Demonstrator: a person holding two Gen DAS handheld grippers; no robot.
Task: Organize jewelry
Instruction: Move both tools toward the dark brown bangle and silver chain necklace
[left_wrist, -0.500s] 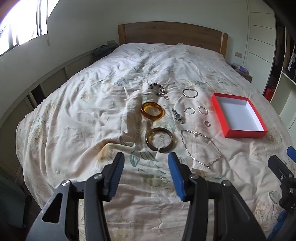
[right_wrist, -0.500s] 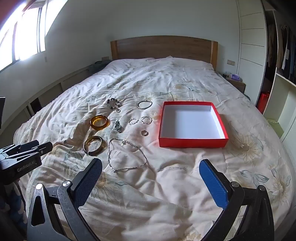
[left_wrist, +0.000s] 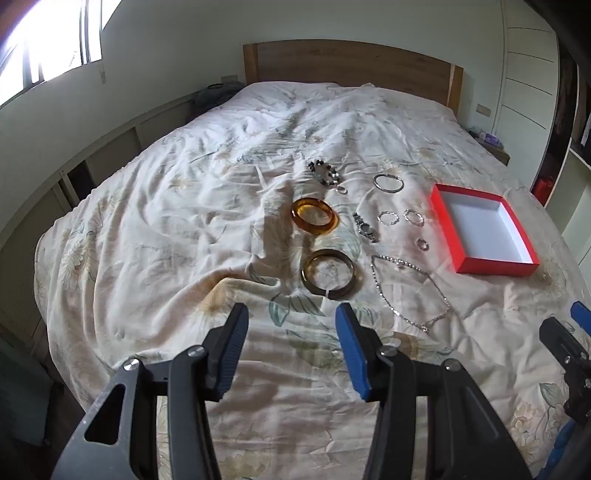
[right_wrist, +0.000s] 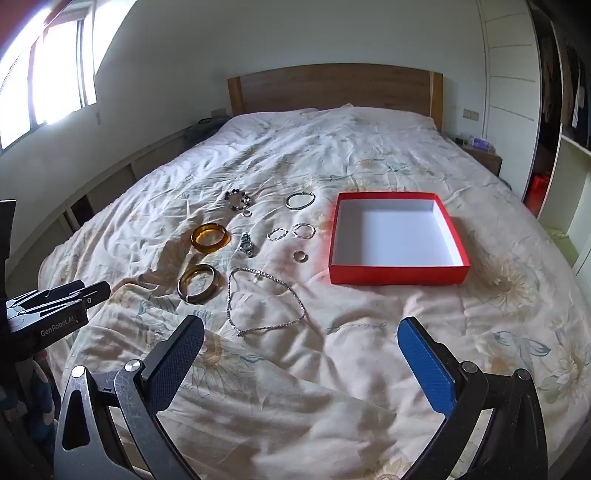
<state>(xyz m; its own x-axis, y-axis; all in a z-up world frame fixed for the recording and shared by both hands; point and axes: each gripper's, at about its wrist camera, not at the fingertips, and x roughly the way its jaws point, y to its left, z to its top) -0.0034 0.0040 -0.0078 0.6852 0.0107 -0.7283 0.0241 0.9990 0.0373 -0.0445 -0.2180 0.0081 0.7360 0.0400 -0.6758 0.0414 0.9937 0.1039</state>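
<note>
Ahead of my left gripper (left_wrist: 291, 321) I had bare quilt (left_wrist: 166, 236) up to the olive bangle (left_wrist: 328, 273). My right gripper (right_wrist: 301, 336) faced open fabric up to the red box (right_wrist: 397, 275), whose walls blocked a low sweep (its inside was empty). The chain necklace (right_wrist: 264, 301) sprawled between the bangle and the box.

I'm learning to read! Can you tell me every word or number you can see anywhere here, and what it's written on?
"GenRoboLAI": white letters on the black body of the left tongs, seen in the right wrist view; the last letters are hard to make out.
Small silver wristwatch on the floral bedspread: its dial is too small to read.
Empty red cardboard box with white inside: no writing shows.
Nothing else carries readable text.
</note>
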